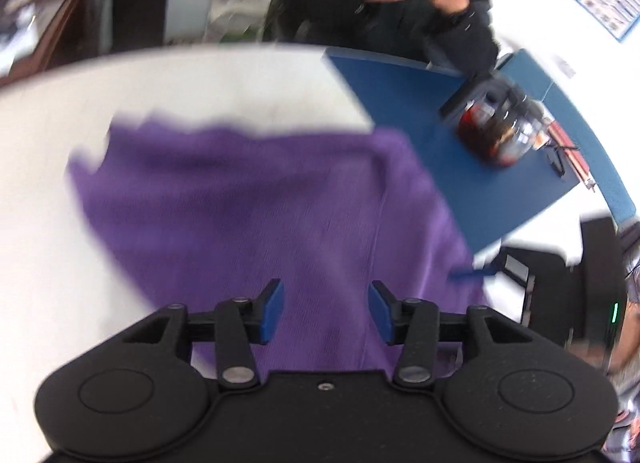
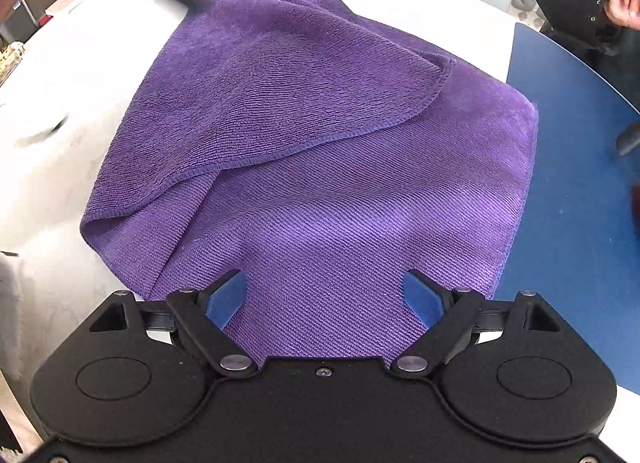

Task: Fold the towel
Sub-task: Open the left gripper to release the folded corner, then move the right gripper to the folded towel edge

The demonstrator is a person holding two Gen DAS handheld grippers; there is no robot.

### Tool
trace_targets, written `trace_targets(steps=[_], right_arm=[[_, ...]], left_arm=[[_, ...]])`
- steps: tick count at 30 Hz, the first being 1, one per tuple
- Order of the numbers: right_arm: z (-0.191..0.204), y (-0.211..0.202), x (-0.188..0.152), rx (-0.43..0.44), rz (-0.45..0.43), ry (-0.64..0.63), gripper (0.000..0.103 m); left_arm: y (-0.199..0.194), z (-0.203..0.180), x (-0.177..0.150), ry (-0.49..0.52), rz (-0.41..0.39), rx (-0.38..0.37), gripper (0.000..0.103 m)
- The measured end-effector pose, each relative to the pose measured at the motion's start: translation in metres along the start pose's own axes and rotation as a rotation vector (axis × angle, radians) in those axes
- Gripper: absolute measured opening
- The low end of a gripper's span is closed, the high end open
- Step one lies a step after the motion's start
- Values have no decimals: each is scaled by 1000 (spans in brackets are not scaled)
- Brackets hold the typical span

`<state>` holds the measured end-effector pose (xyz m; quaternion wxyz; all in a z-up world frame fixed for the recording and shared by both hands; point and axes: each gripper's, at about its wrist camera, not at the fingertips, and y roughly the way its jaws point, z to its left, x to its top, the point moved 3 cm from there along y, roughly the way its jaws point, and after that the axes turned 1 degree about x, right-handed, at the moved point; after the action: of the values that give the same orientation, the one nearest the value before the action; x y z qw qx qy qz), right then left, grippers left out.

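plainly, the purple ribbed microfibre towel [image 2: 320, 167] is seen lying on the white round table [image 2: 72, 75], one hemmed corner laid back over the lower layer in a loose diagonal flap and its right edge just reaching the blue mat [image 2: 576, 191]. the left gripper [image 1: 326, 313] is held partly apart above the cloth with nothing clasped, and the right gripper [image 2: 326, 297] is spread wide, likewise released. a skewed fold could be left if the slack flap is not squared; the soft, limp pile may bunch or slip when pinched thinly. in the left wrist view a glass jar with dark contents [image 1: 500, 135] stands on the mat, where it might be caught by a dragged edge.
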<state>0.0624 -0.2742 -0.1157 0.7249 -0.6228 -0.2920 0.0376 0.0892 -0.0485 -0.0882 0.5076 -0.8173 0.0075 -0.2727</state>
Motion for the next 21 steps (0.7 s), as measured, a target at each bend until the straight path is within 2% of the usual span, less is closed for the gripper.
trace_targets(steps=[3,7,12,17,21], right_arm=[[1,3,3,-2,10,3,87],[2,3,3,1,10,0,87],[-2,-5,7,-11,-3,7,81],[-25,-38,34,-1,-157,122,81],[-50,-22,73,-19,-219,133,78]], left_arm=[[3,4,-18,-27,9,-10,43],[15,0,-29,49,23,28,42],[22,4,-39,78,35,30,42],[23,5,-50,74,59,63,43],[29,0,-58,93,76,130,43]])
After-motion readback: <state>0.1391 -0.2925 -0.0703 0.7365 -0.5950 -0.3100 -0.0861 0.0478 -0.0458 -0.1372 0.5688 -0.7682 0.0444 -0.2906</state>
